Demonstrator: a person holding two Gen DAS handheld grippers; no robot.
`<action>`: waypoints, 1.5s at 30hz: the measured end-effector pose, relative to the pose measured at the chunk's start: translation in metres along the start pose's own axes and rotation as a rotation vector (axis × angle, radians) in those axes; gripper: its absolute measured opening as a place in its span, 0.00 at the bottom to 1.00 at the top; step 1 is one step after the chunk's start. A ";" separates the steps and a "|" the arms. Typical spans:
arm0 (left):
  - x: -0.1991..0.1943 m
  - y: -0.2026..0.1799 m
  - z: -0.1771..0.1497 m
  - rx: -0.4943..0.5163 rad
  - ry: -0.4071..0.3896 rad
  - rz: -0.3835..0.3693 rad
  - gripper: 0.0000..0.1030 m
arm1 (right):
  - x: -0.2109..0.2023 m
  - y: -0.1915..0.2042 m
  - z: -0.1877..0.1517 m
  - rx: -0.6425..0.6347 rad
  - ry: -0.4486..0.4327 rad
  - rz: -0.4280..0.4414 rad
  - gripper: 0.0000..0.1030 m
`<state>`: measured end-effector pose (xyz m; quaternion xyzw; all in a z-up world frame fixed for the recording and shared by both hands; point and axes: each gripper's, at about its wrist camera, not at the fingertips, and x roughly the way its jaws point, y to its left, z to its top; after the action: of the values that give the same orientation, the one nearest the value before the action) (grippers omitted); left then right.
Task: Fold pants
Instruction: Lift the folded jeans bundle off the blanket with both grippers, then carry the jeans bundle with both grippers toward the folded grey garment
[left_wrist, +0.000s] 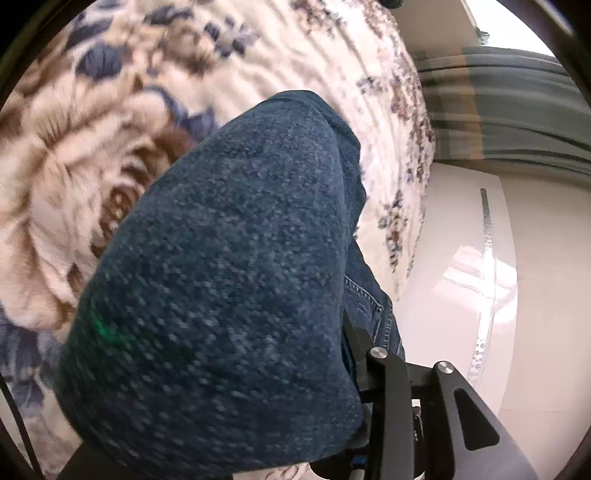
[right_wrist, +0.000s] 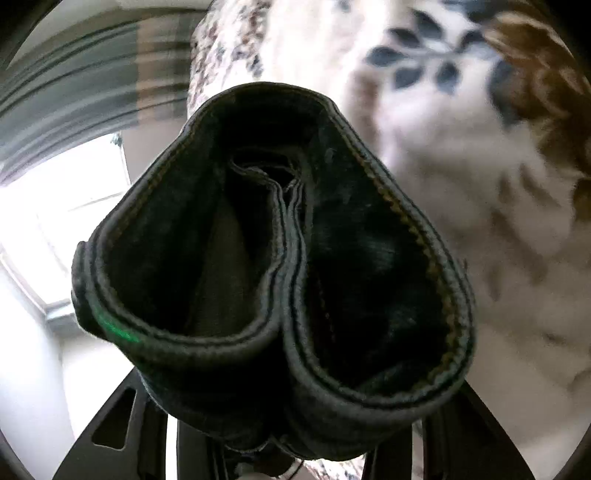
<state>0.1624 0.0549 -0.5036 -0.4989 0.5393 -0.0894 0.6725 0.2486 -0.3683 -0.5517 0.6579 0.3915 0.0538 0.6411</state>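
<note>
Dark blue denim pants (left_wrist: 229, 258) fill the middle of the left wrist view, bunched and draped over my left gripper (left_wrist: 295, 343). Only its right finger (left_wrist: 354, 332) shows, pressed against the cloth; the other finger is buried under the denim. In the right wrist view the two leg cuffs (right_wrist: 273, 258) face the camera as dark open loops with stitched hems. My right gripper (right_wrist: 291, 413) is shut on them from below, with black finger frames showing at both lower corners. Both ends of the pants hang lifted above the bed.
A cream blanket (left_wrist: 92, 166) with brown and blue flowers covers the bed under the pants. Its edge (left_wrist: 406, 184) drops off to a glossy pale tiled floor (left_wrist: 535, 295). Grey striped curtains (left_wrist: 517, 110) and a bright window (right_wrist: 55, 206) lie beyond.
</note>
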 end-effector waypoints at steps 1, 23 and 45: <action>-0.007 -0.003 0.002 -0.002 -0.005 -0.003 0.31 | -0.001 0.003 -0.003 -0.004 0.007 0.008 0.40; -0.300 -0.030 0.165 0.072 -0.137 -0.112 0.32 | 0.126 0.296 -0.243 -0.245 0.162 0.155 0.40; -0.357 0.140 0.505 0.065 -0.101 -0.128 0.32 | 0.454 0.298 -0.478 -0.242 0.144 0.175 0.40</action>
<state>0.3717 0.6482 -0.4237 -0.5141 0.4685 -0.1243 0.7076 0.4195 0.3179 -0.4016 0.6020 0.3683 0.2032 0.6788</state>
